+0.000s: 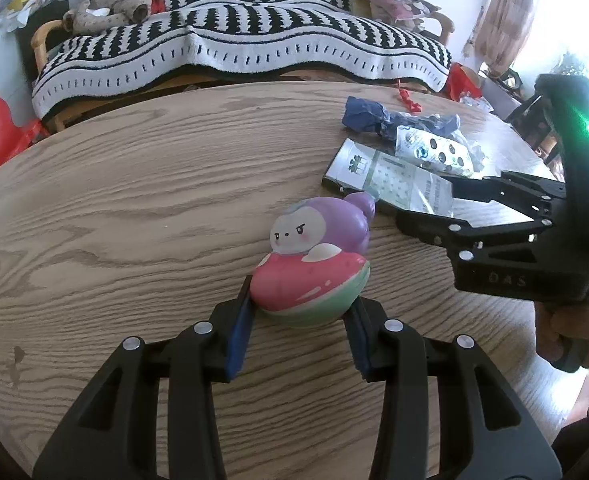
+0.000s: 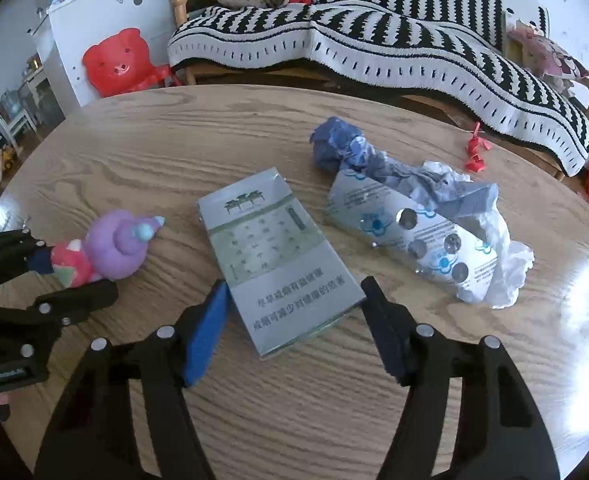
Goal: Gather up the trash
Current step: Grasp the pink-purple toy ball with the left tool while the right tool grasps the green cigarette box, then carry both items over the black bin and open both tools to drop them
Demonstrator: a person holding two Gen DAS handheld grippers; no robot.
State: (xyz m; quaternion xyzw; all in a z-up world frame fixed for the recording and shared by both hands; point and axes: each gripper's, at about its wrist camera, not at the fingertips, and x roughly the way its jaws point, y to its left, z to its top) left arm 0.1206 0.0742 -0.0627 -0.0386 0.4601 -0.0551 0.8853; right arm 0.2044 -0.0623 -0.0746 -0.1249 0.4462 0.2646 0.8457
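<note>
A pink, purple and green toy figure (image 1: 314, 260) sits on the round wooden table (image 1: 134, 208). My left gripper (image 1: 302, 312) stands around its base, jaws touching or nearly touching it; in the right wrist view the left gripper (image 2: 70, 276) also straddles the toy (image 2: 110, 248). A flat grey-green cigarette box (image 2: 274, 256) lies in the middle. My right gripper (image 2: 294, 300) is open, its fingers either side of the box's near end. It shows in the left wrist view (image 1: 426, 208) by the box (image 1: 386, 176).
A crumpled blue paper (image 2: 342, 148), a silver printed wrapper (image 2: 414, 236) and white plastic (image 2: 502, 256) lie beyond the box. A small red scrap (image 2: 474, 152) lies near the far edge. A sofa with a striped blanket (image 2: 374, 40) stands behind the table.
</note>
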